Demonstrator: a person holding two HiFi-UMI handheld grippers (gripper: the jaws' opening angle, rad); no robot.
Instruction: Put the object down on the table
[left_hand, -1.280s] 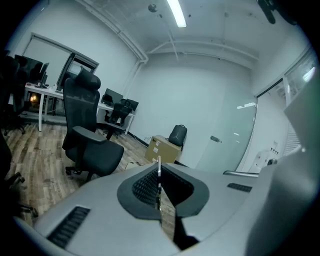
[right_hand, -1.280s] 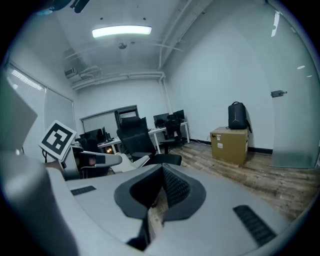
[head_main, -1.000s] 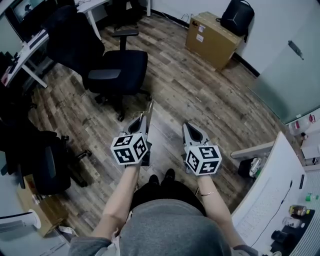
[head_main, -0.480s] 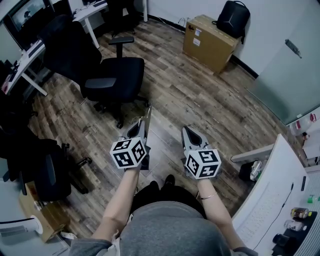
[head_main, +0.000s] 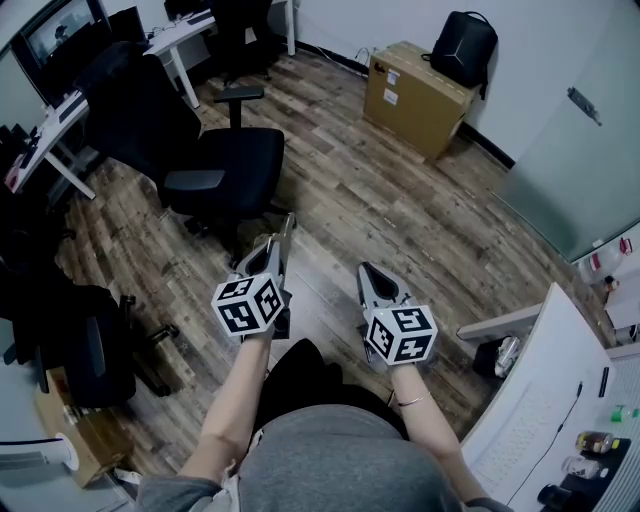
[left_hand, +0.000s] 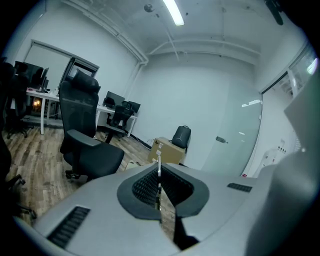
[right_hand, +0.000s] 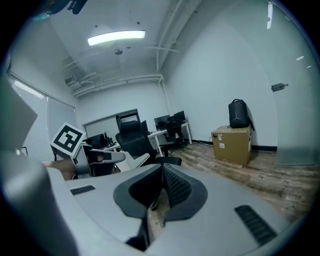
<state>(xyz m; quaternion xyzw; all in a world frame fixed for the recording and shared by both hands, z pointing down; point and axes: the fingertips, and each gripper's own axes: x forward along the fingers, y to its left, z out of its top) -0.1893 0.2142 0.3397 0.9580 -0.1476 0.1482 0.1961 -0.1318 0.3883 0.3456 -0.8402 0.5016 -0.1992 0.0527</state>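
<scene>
My left gripper is held out over the wooden floor at waist height. Its jaws are shut on a thin pale strip, seen edge-on. The strip sticks out a little past the fingertips in the head view. In the left gripper view the jaws press together around that strip. My right gripper hangs beside it, a hand's width to the right. It is shut with nothing between its pads. The white table lies to my right, away from both grippers.
A black office chair stands just ahead on the left, with a second chair nearer on the left. A cardboard box and a black backpack stand at the far wall. Bottles stand on the table's right part.
Both grippers have drifted slightly left and up in the head view and stayed shut. The room has slid downward in the picture, and the shoes by my legs no longer show.
</scene>
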